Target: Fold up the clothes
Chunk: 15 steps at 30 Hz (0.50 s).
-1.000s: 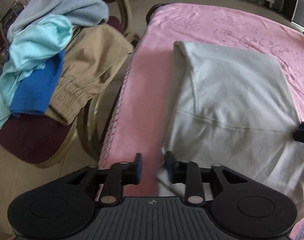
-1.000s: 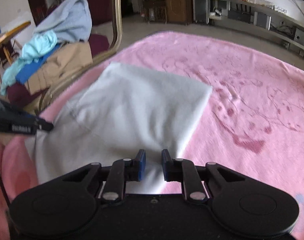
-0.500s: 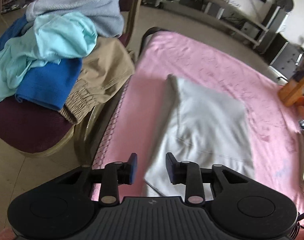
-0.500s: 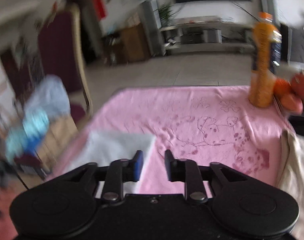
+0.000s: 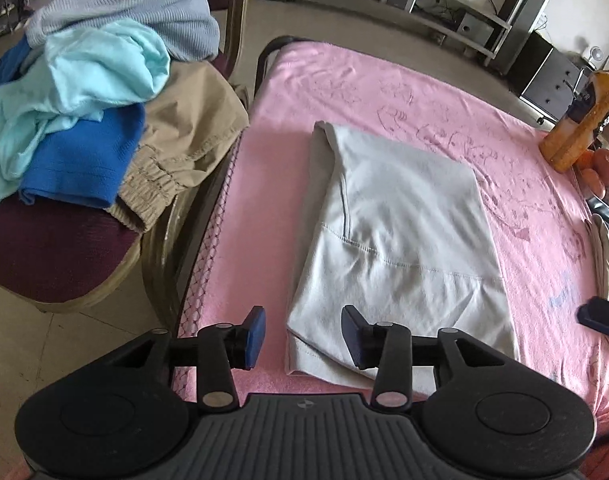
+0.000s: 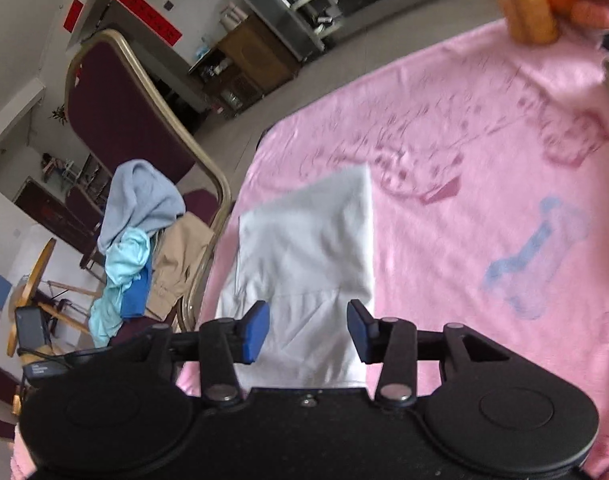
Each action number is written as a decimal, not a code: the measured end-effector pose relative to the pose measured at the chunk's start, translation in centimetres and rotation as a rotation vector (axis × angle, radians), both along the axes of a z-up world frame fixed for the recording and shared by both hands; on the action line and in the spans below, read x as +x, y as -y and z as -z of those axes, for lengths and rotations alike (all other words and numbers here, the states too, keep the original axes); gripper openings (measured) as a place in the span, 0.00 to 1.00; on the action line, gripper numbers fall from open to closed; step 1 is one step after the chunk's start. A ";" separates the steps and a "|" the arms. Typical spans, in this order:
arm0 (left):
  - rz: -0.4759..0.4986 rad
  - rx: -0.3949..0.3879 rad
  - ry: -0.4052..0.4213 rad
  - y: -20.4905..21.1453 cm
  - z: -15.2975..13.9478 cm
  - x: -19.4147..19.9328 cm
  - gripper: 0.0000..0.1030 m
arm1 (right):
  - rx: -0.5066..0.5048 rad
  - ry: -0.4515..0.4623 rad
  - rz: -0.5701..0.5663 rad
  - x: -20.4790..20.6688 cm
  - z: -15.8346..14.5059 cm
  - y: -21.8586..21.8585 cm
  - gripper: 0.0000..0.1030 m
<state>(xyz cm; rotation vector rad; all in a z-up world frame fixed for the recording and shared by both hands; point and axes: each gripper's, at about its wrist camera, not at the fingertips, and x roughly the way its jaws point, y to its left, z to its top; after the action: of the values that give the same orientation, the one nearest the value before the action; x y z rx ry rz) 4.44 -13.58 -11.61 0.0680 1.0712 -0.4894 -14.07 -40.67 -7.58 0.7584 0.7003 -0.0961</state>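
Pink-covered bench [image 5: 384,92] bearing a folded white garment [image 5: 400,216] near its chair-side edge. Chair [image 5: 56,256] beside the bench, piled with clothes [image 5: 88,92]. Left gripper [image 5: 303,338] and right gripper [image 6: 308,330], jaws apart, empty, above the garment's near edge.

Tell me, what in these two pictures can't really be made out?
- Near edge of the white folded garment: hidden by the gripper body in both views.
- Orange bottle: blurred and cut by the top edge, right wrist view; label unreadable in either view.
- Beige cloth: cut by the right edge, left wrist view.
- Clothes pile on the chair: layers cover each other, so the count is unclear.
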 end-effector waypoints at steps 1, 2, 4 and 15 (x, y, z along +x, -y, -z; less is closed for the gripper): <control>-0.008 -0.003 -0.013 0.0 0.2 0.3 0.40 | 0.000 -0.002 -0.002 0.3 0.2 0.1 0.42; -0.016 -0.005 -0.022 -0.1 0.3 0.5 0.40 | 0.001 -0.004 -0.005 0.5 0.5 0.1 0.42; -0.031 -0.010 -0.037 -0.4 0.5 0.8 0.40 | 0.001 -0.009 -0.010 1.1 1.0 0.2 0.43; 0.002 -0.069 -0.041 0.6 0.1 1.7 0.42 | -0.009 -0.023 -0.023 3.3 2.7 1.5 0.44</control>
<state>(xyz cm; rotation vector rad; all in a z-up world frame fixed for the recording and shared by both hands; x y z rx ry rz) 6.13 -14.17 -11.69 -0.0020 1.0933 -0.5309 -10.73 -42.15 -10.29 0.7412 0.7299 -0.0874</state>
